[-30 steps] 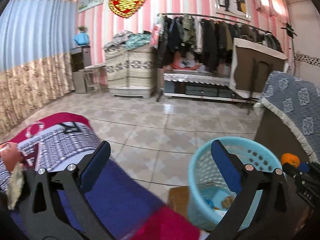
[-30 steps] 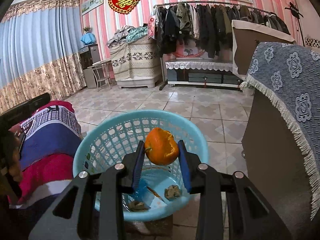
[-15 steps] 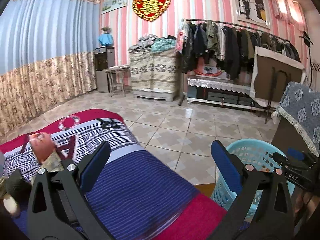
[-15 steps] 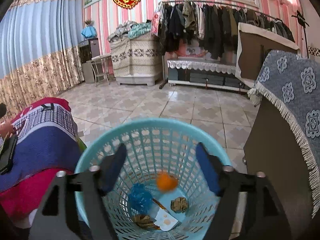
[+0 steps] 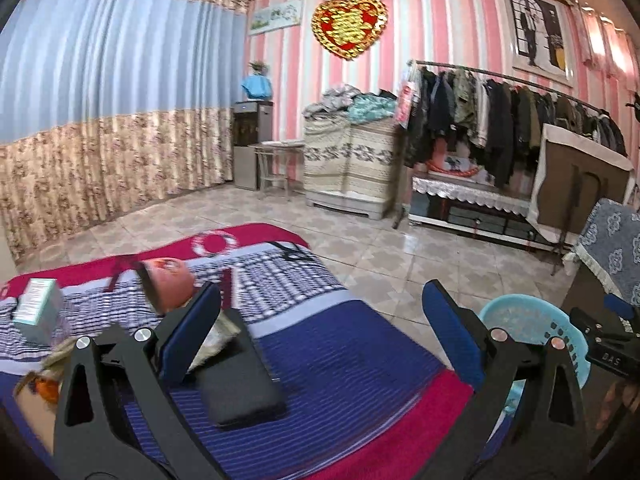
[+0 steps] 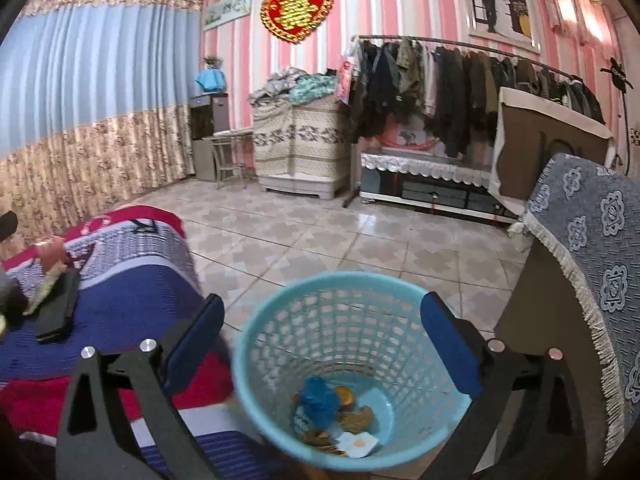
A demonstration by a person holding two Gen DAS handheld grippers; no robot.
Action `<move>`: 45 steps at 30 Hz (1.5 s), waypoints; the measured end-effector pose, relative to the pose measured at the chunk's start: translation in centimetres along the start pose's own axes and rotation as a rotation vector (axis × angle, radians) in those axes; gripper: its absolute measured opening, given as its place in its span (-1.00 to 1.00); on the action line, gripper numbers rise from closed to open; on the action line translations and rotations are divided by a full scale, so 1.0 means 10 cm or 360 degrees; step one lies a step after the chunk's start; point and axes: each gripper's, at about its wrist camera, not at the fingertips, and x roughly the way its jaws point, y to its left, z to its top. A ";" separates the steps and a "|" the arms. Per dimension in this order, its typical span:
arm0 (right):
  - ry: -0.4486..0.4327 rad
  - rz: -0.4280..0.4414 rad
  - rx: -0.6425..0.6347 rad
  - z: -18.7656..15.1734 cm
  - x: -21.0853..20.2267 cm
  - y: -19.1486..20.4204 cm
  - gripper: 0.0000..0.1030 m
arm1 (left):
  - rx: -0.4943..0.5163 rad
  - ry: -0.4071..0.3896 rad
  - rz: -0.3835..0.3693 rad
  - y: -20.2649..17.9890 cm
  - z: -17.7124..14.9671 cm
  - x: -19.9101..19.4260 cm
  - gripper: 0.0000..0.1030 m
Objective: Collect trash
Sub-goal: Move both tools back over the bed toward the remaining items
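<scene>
The right tool (image 6: 320,344) hangs over the basket (image 6: 280,316), its jaws opening wide with nothing between them. The basket stands on the floor between the bed (image 6: 132,300) on the left and a cloth-draped cabinet (image 6: 592,264) on the right. In its bottom lies the trash — an orange peel (image 6: 345,395), a blue wad (image 6: 318,400), brown scraps and a white wrapper (image 6: 358,445). The left tool (image 5: 320,332) is open and empty above the bed, where a black case (image 5: 240,376), a pink ball (image 5: 170,282) and a small box (image 5: 36,312) lie.
</scene>
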 end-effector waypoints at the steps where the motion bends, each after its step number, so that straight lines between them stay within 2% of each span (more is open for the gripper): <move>1: -0.0001 0.0027 -0.0002 0.00 -0.04 0.06 0.88 | -0.0002 -0.0010 0.0024 0.06 0.00 -0.06 0.89; 10: -0.0015 0.0202 -0.0048 -0.02 -0.27 0.52 0.88 | -0.0066 -0.0003 0.0215 0.67 -0.10 -0.47 0.89; 19: -0.0053 0.0318 -0.0094 -0.03 -0.49 0.92 0.88 | -0.0164 0.0006 0.0358 1.24 -0.21 -0.84 0.89; 37: -0.0057 0.0450 -0.0265 -0.14 -0.65 1.71 0.88 | -0.0335 0.0026 0.0618 2.28 -0.52 -1.37 0.89; 45: -0.0011 0.0479 -0.0297 -0.22 -0.55 1.88 0.88 | -0.0381 0.0084 0.0672 2.49 -0.69 -1.37 0.89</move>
